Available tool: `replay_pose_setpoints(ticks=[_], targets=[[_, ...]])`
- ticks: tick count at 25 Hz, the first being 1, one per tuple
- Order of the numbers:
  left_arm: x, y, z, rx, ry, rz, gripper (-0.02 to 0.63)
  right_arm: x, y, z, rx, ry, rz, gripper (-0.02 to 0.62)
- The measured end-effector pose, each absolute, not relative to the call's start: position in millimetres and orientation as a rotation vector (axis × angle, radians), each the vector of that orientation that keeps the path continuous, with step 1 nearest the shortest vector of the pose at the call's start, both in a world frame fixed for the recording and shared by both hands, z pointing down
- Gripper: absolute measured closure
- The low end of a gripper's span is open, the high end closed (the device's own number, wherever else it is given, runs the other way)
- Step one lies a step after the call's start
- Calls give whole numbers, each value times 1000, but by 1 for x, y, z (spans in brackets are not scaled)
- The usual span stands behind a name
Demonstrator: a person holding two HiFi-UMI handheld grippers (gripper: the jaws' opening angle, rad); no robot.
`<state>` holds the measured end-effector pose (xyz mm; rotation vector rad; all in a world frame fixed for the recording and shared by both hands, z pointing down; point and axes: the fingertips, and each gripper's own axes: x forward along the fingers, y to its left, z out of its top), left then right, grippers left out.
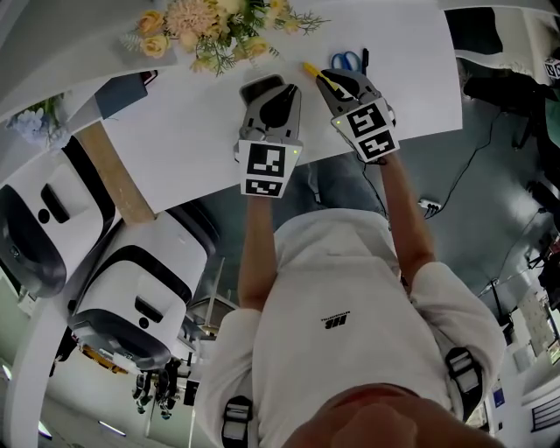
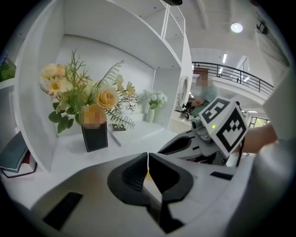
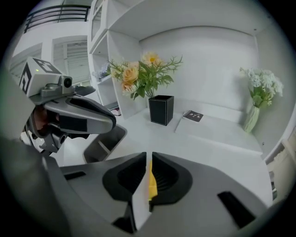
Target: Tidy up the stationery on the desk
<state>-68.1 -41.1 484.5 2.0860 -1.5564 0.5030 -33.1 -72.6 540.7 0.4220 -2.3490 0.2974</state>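
Observation:
Both grippers hover side by side over the white desk (image 1: pixel 184 131). My right gripper (image 1: pixel 331 80) (image 3: pixel 149 162) is shut on a slim yellow pen (image 3: pixel 152 181); its tip (image 1: pixel 311 68) pokes out to the left of the jaws. My left gripper (image 1: pixel 265 87) (image 2: pixel 148 163) is shut, the jaws meeting at the tip, with only a tiny orange glint in the seam. Blue-handled scissors (image 1: pixel 347 59) and a black pen (image 1: pixel 364 59) lie on the desk just beyond the right gripper.
A black vase (image 3: pixel 162 109) (image 2: pixel 95 135) of yellow flowers (image 1: pixel 210 26) stands at the back of the desk, with a small dark notebook (image 3: pixel 193 115) beside it. A vase of white flowers (image 3: pixel 259 92) stands far right. Books (image 2: pixel 16 156) lie on the left. White machines (image 1: pixel 131 297) stand on the floor.

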Motion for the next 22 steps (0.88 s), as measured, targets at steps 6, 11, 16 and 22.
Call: replay_pose_setpoints(ticks=[6,11,16,22], targets=[[-62,-47,493,2075,-1517,529,606,-40,-74,564,366,-2293,282,551],[-61,-52,495,2072,-1507,525,606,-44,-76,582,326,-2234,244,529],[-62,-56,496,2062,-1508,521,606,-49,-77,595,294,-2194,234,512],[-62,-56,496,2060,-1508,509,606,-51,-78,612,276,-2143,231,511]])
